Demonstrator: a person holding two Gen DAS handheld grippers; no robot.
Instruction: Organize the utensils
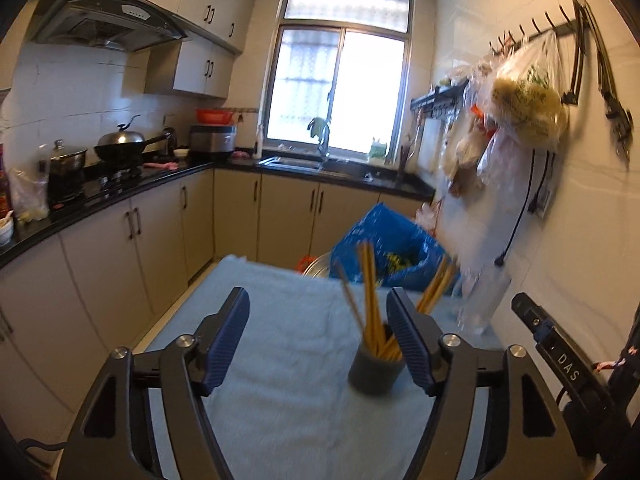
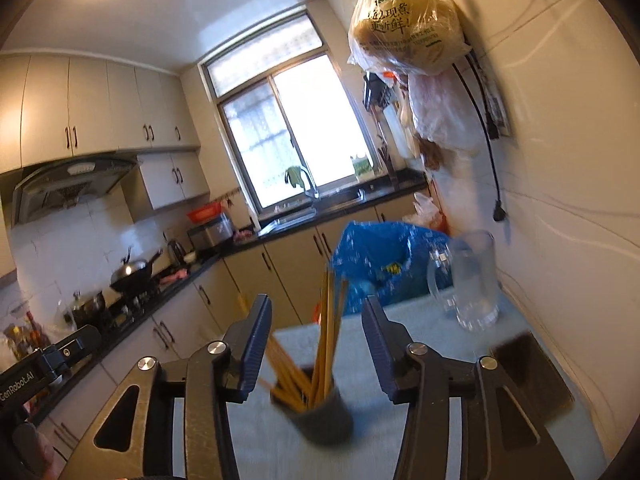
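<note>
A dark grey cup (image 1: 374,372) stands on a light blue towel (image 1: 280,320) and holds several yellow wooden chopsticks (image 1: 370,300) that fan outward. My left gripper (image 1: 318,300) is open; the cup sits between its fingers, close to the right pad (image 1: 412,344), with a wide gap to the left pad. In the right wrist view the same cup (image 2: 324,414) and chopsticks (image 2: 326,340) lie between the fingers of my right gripper (image 2: 316,304), which is open too, with neither pad pressing on them. The picture is blurred.
A clear glass jug (image 2: 472,280) stands at the towel's far right by the tiled wall, with a dark flat pad (image 2: 532,376) nearer. A blue bag (image 1: 384,240) sits beyond the table's far edge. Plastic bags (image 1: 524,104) hang from wall hooks. Counter and cabinets (image 1: 132,224) run along the left.
</note>
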